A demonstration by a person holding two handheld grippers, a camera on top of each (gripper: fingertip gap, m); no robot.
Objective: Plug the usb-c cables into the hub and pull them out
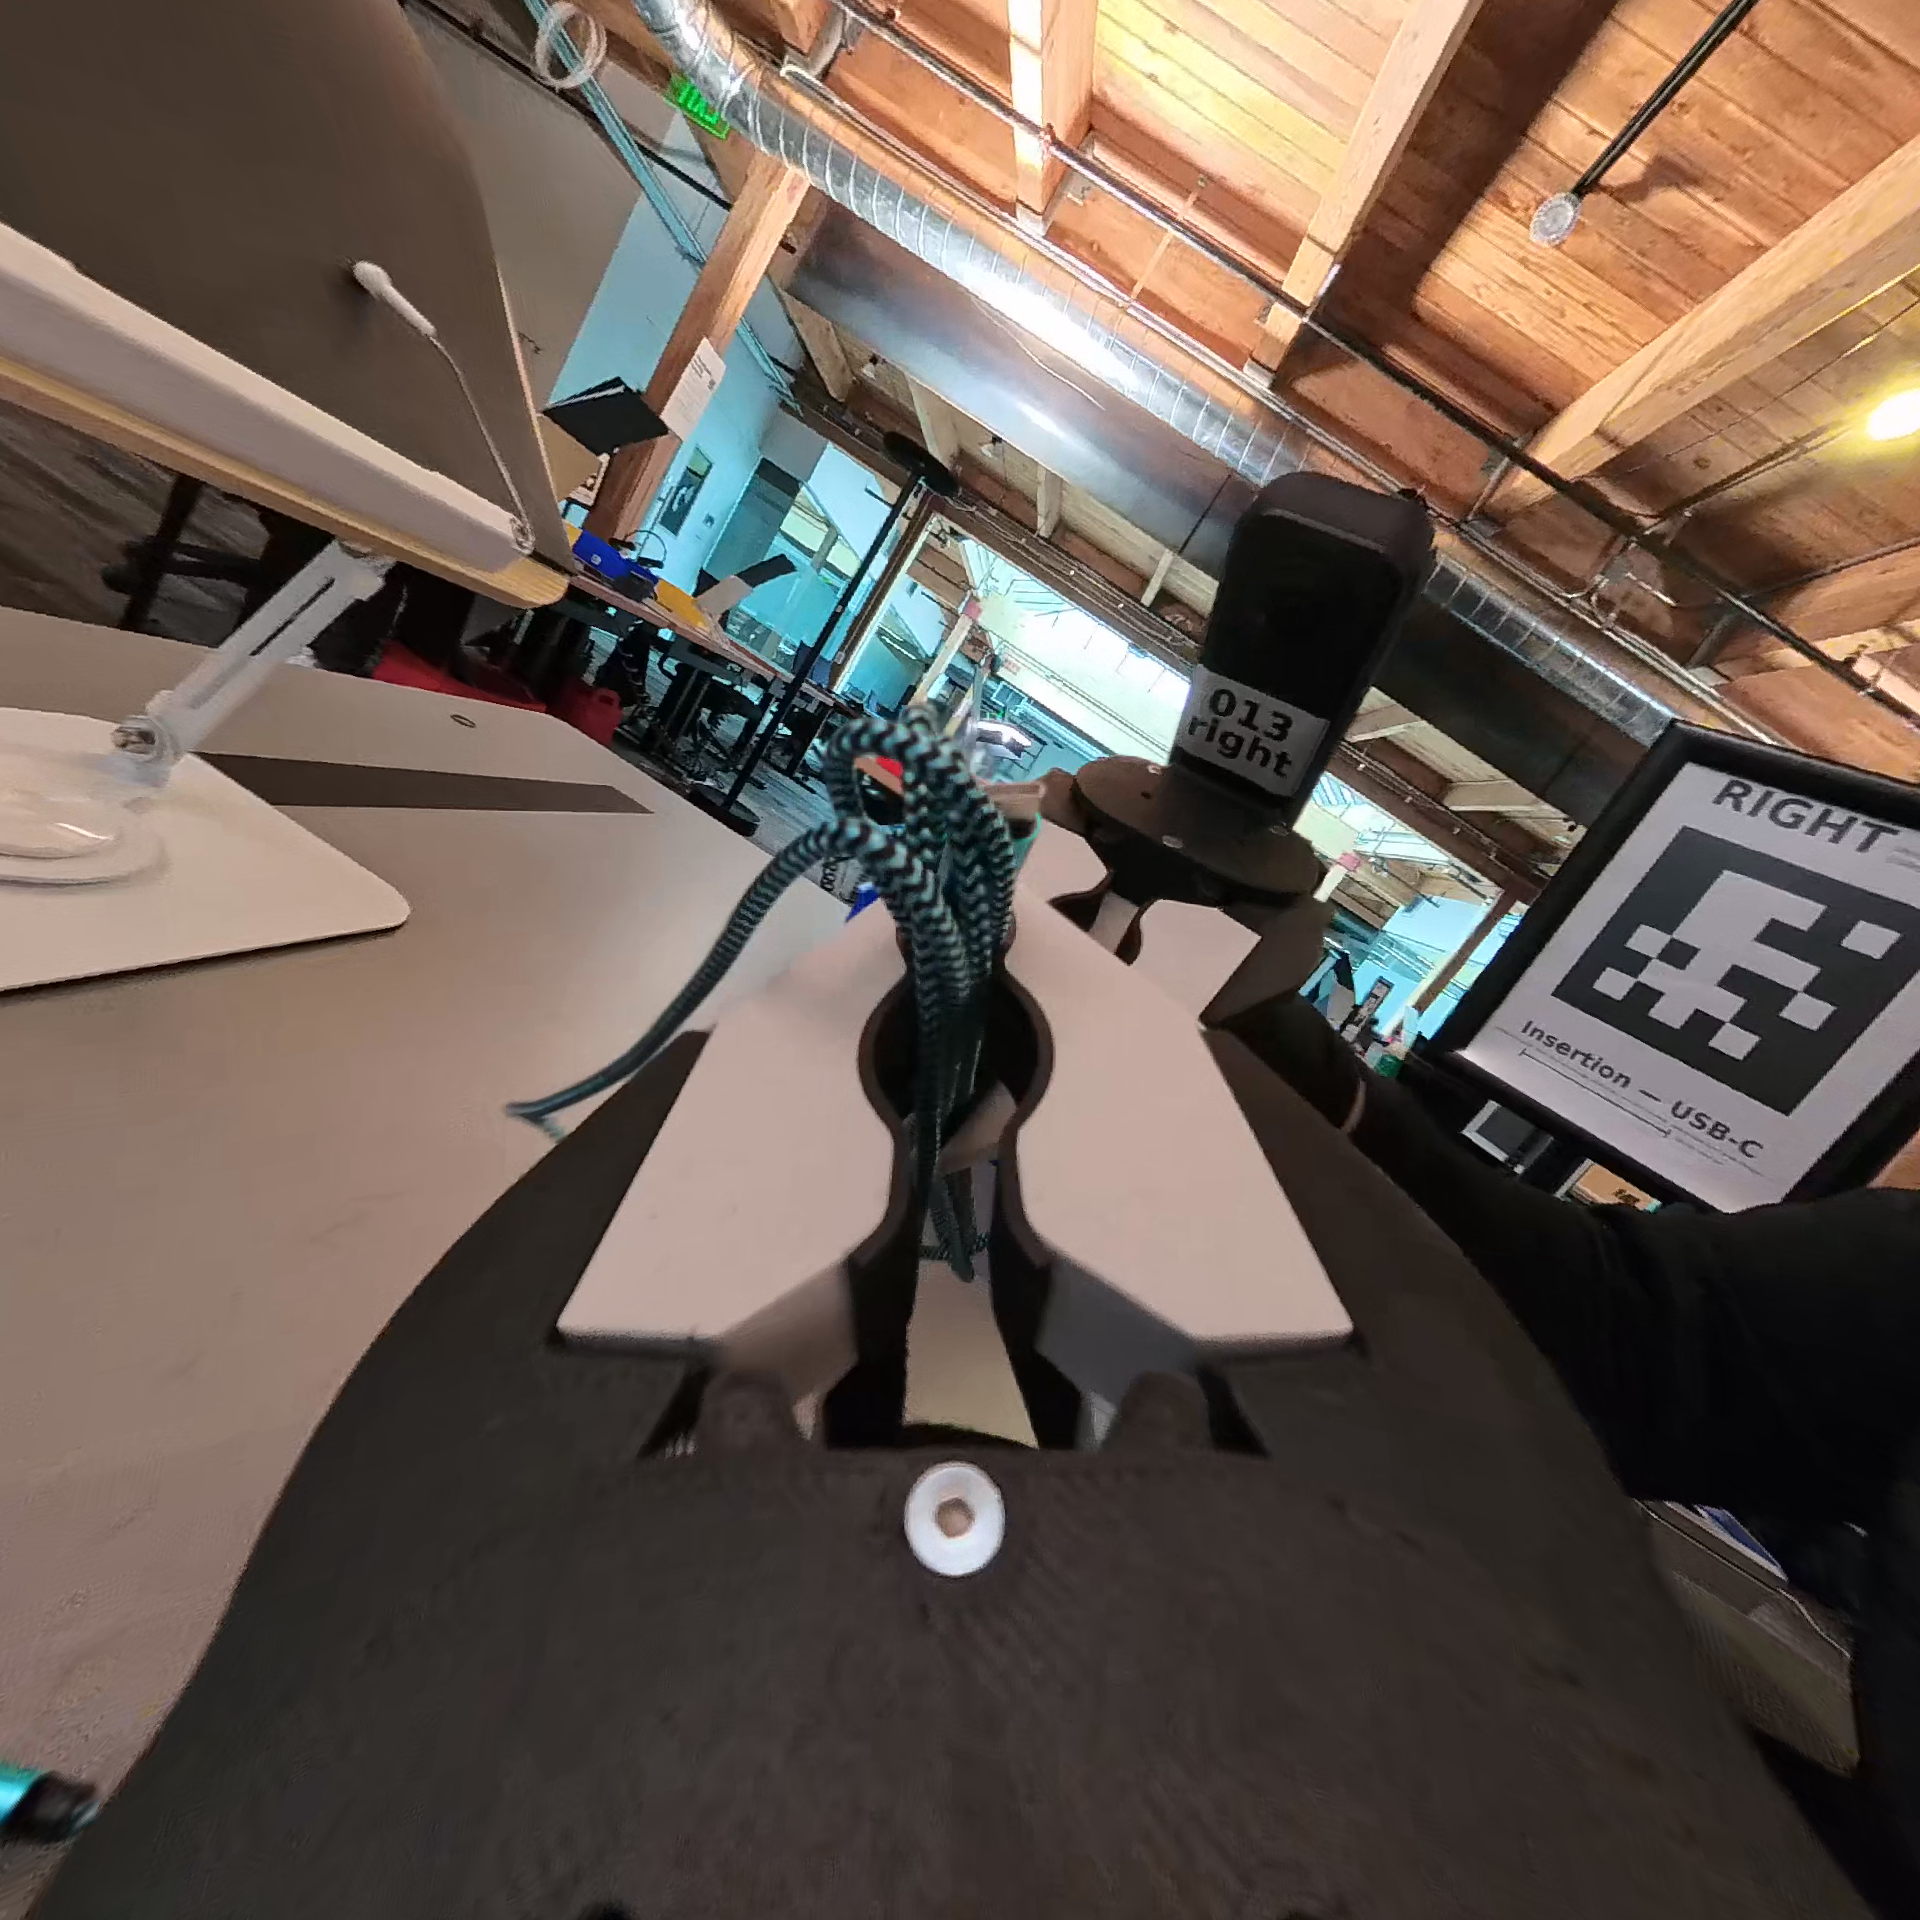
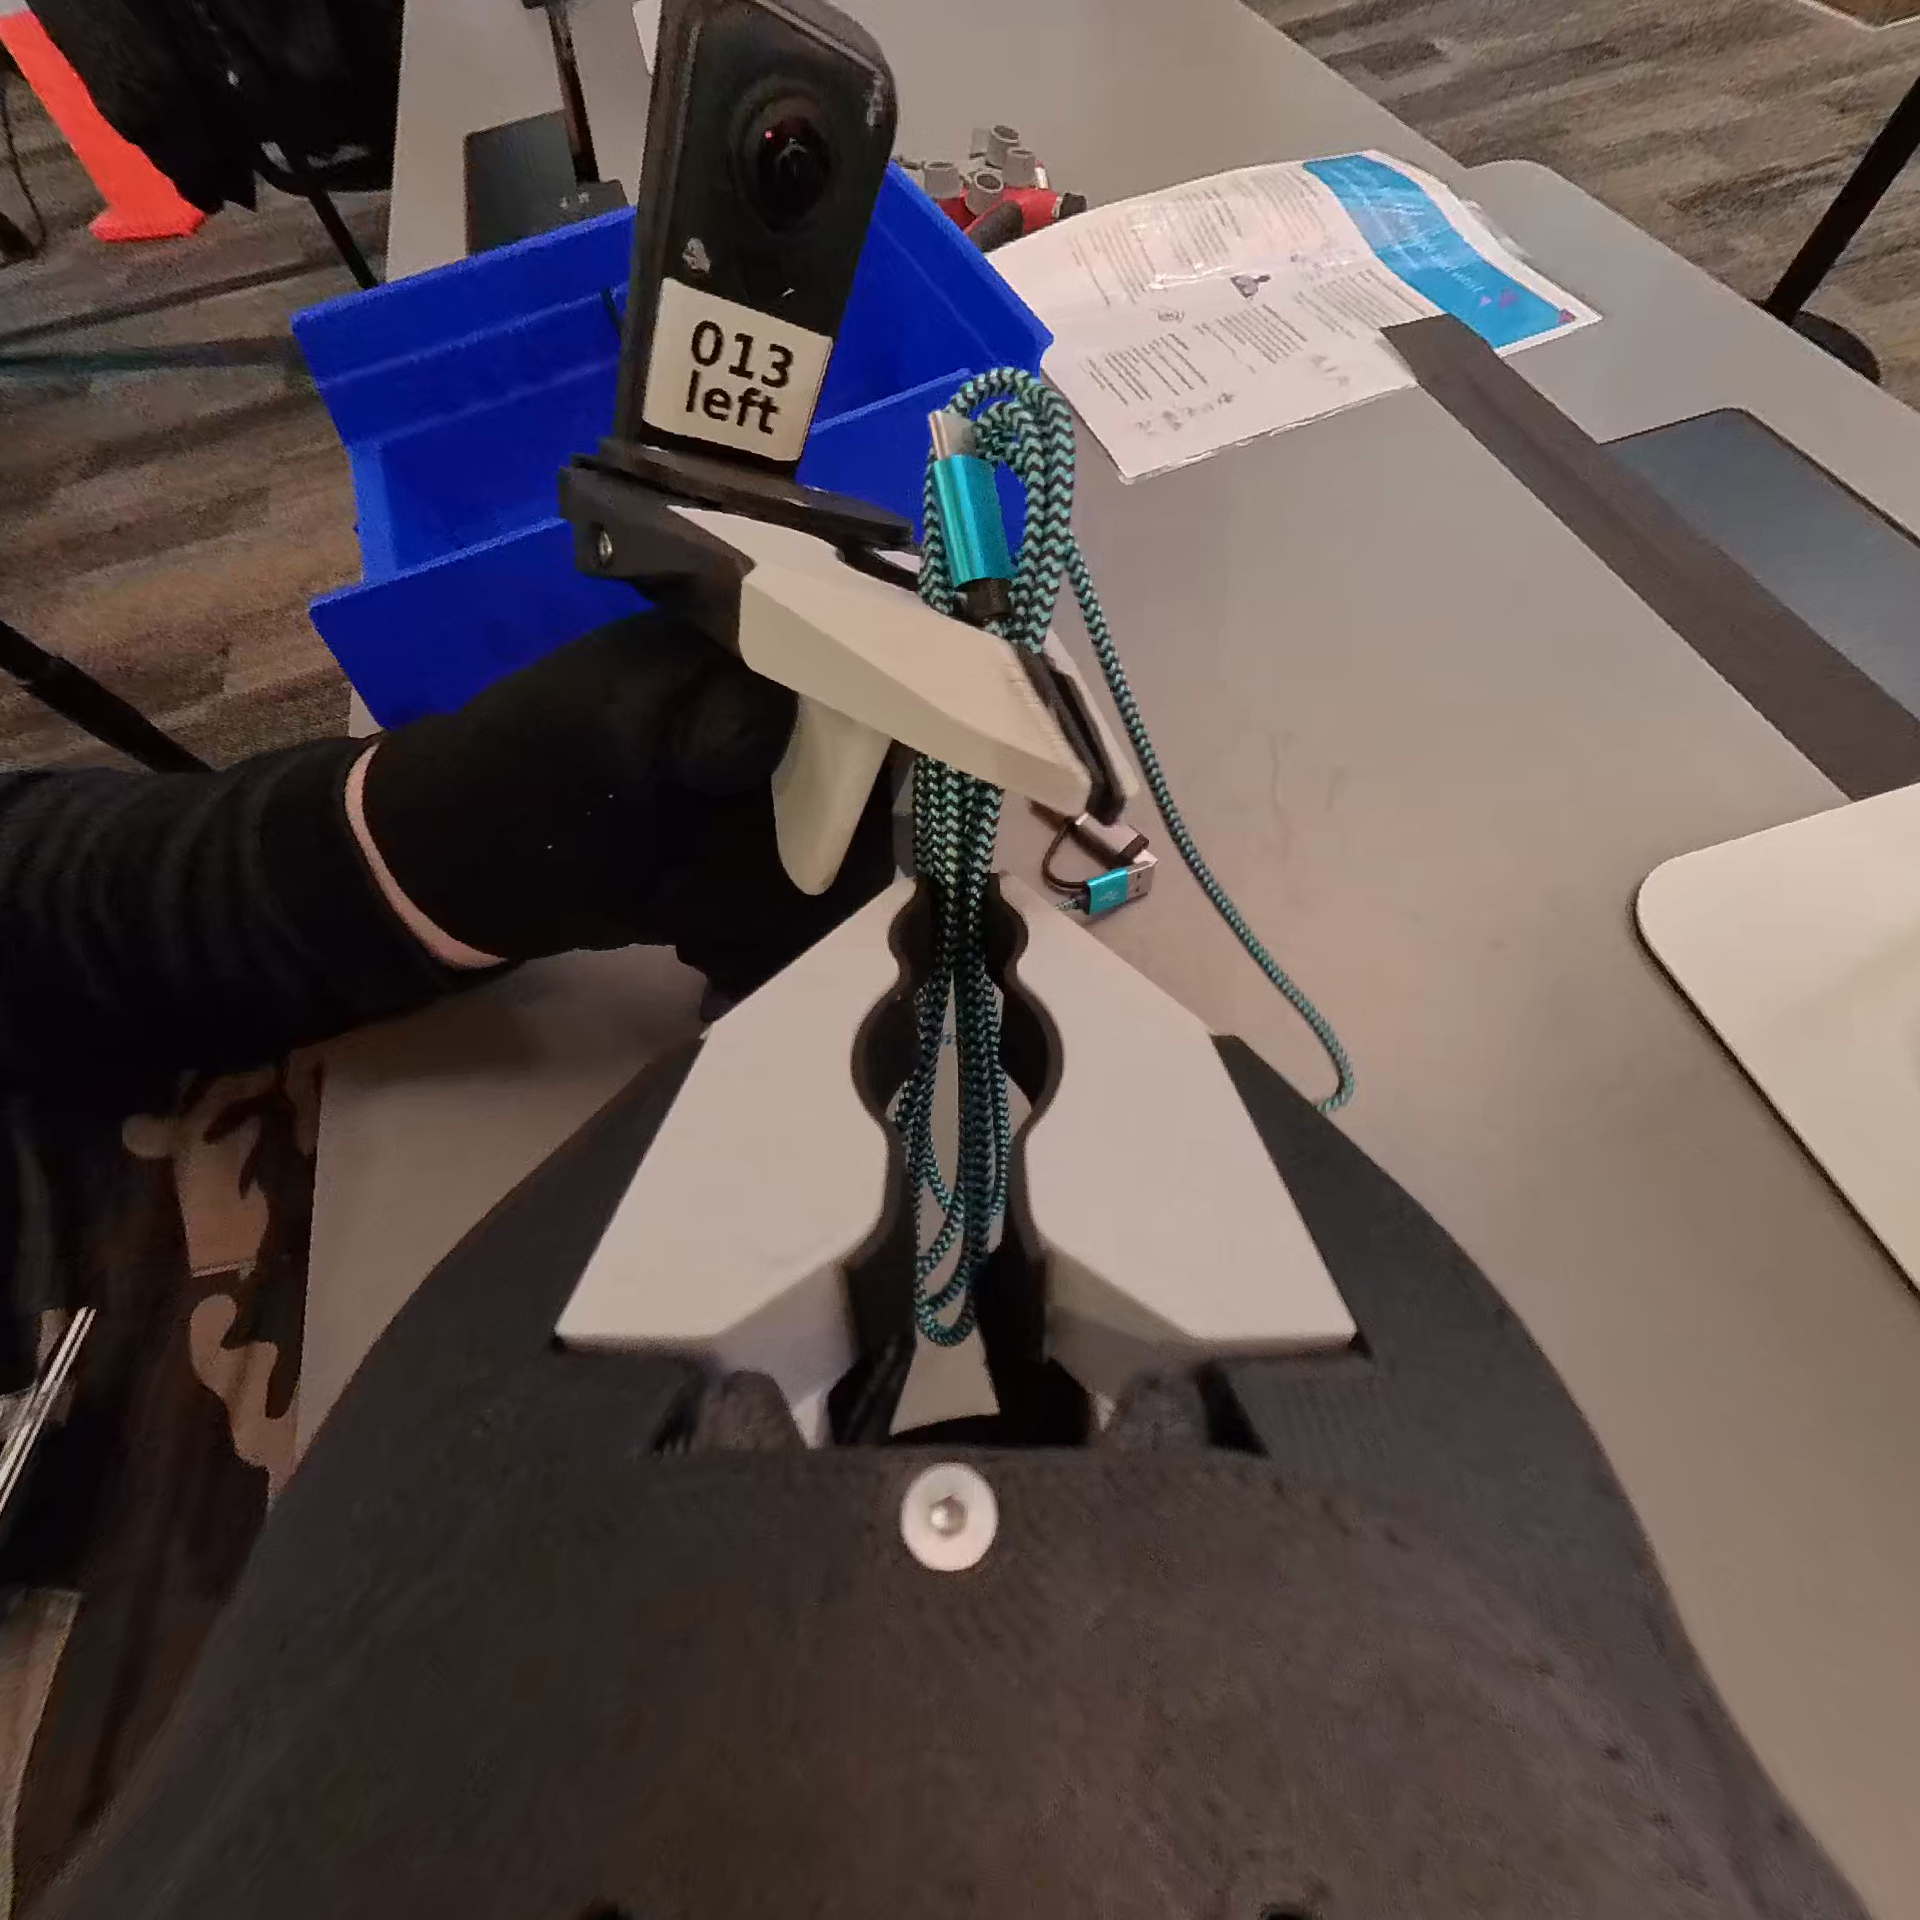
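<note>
A bundle of teal-and-black braided usb-c cables (image 1: pixel 940 883) is folded in several loops and held above the grey table (image 1: pixel 260 1195). My left gripper (image 1: pixel 951 940) is shut on the bundle. My right gripper (image 2: pixel 956 899) is shut on the same bundle (image 2: pixel 951 1122) just below, with the loops hanging down between its fingers. In the right wrist view the left gripper (image 2: pixel 1081 758) clamps the bundle from the left. A teal plug (image 2: pixel 966 520) sticks up above it and a second plug (image 2: pixel 1112 883) hangs beside it. One strand (image 2: pixel 1226 914) trails to the table. No hub shows.
A blue bin (image 2: pixel 447 416) stands behind the left gripper, with printed sheets (image 2: pixel 1278 291) to its right. A white stand base (image 1: pixel 187 894) lies on the table at the left. A framed marker sign (image 1: pixel 1714 987) stands at the right. A loose cable end (image 1: pixel 42 1808) shows at the lower left. Left tips to right tips: about 5 cm.
</note>
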